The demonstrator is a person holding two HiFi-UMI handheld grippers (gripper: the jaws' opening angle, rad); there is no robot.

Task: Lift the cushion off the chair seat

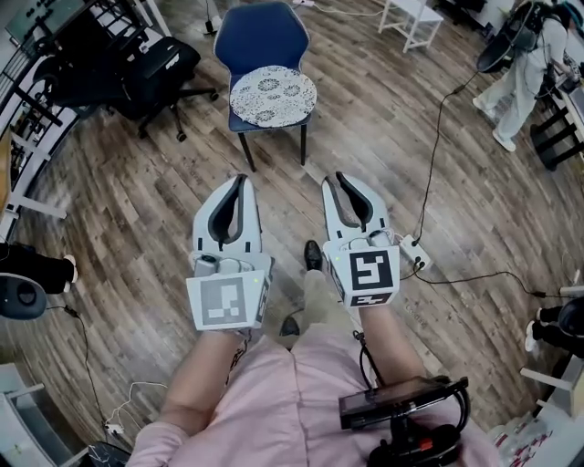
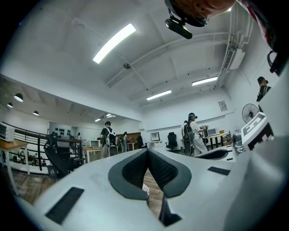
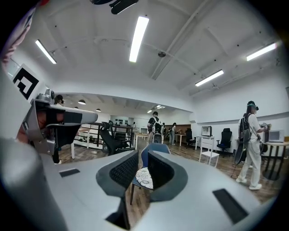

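Observation:
A round white lace-patterned cushion [image 1: 272, 95] lies on the seat of a blue chair [image 1: 260, 36] at the top of the head view, well ahead of both grippers. My left gripper [image 1: 242, 180] is held low in front of me with its fingertips touching, nothing between them. My right gripper [image 1: 336, 178] sits beside it, jaws a narrow gap apart and empty. In the right gripper view the cushion [image 3: 145, 177] and the chair back [image 3: 156, 149] show through that gap [image 3: 143, 158]. The left gripper view shows its pads meeting at the tip [image 2: 147, 151], with a sliver of the cushion [image 2: 145, 190] below.
A black office chair [image 1: 155, 68] stands left of the blue chair, and a white stool [image 1: 412, 20] at the back right. A person [image 1: 525, 77] stands at the far right. A black cable [image 1: 438, 119] runs over the wooden floor to a power strip [image 1: 415, 253].

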